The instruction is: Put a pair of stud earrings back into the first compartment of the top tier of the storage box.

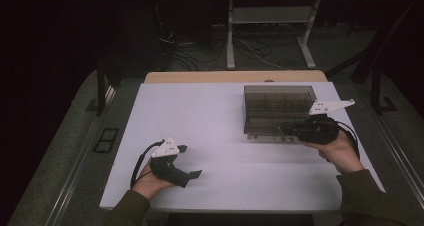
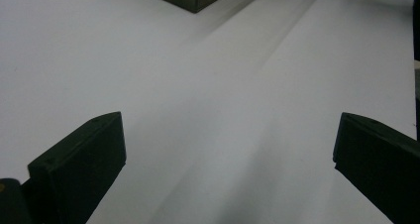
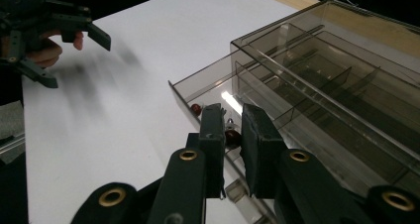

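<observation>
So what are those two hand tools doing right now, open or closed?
Left tool: open, empty, above the white table.
Right tool: closed at the front edge of the smoky plastic drawer box; whether it grips the drawer cannot be told.
</observation>
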